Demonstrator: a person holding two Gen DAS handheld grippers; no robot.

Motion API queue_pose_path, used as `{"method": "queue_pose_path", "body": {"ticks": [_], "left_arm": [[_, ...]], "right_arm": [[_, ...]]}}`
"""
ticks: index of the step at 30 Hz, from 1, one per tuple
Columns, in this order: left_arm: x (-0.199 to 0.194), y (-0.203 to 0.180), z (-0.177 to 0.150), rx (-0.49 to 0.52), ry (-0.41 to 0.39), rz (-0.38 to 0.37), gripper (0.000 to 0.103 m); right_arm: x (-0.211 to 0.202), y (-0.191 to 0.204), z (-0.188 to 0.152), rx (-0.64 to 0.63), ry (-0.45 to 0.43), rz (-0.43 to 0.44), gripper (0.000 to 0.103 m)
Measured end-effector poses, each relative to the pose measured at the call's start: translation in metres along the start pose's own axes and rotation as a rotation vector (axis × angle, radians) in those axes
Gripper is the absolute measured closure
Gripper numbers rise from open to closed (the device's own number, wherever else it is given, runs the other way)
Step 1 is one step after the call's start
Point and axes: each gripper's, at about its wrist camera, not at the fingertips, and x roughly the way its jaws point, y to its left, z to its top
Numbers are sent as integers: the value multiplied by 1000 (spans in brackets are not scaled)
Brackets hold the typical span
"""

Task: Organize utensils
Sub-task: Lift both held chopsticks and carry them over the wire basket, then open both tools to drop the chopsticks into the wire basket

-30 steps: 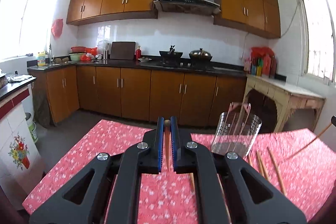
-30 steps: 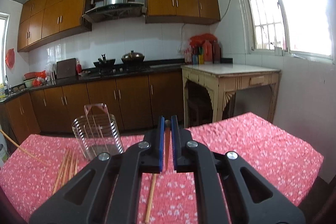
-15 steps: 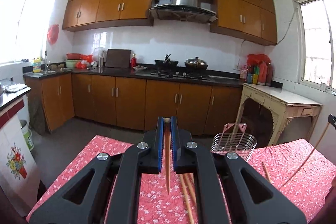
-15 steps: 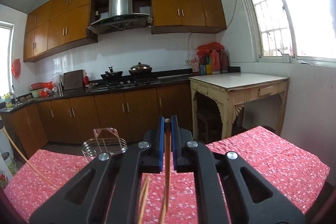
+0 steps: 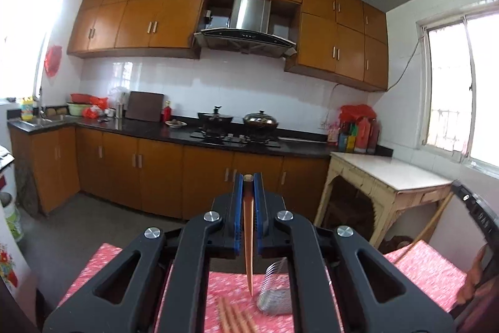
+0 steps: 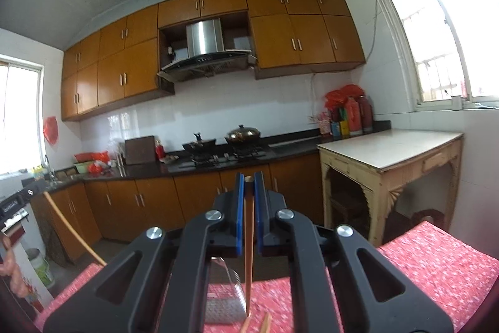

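Left wrist view: my left gripper (image 5: 248,177) clenched on one chopstick (image 5: 248,239), tip hanging above holder (image 5: 274,298). Right gripper (image 6: 248,177) likewise pinching second chopstick (image 6: 248,255). More chopsticks (image 5: 234,317) loose on tablecloth (image 5: 430,270) below; nothing in holder visible yet, I judge.

Hanging tip-down between the closed jaws of the left gripper (image 5: 248,178): one chopstick (image 5: 248,245), above the table (image 5: 427,267). Lying on the table below, just right of that tip: a wire holder (image 5: 274,298), with loose chopsticks (image 5: 232,315) resting to its left. Hanging likewise in the right gripper (image 6: 248,177): a second chopstick (image 6: 248,255), its tip over the holder's right side. Standing beyond the table: the counter (image 5: 174,133), with the side table (image 5: 389,173) to the right of it.
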Motion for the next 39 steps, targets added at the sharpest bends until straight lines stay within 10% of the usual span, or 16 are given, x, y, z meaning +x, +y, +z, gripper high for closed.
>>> {"method": "queue_pose_path", "body": {"ticks": [35, 39], "left_arm": [[143, -33, -51, -5, 190, 40, 96], [143, -28, -50, -13, 194, 59, 96]], "right_arm": [[188, 29, -63, 31, 300, 82, 95], [191, 25, -64, 14, 291, 54, 74]]}}
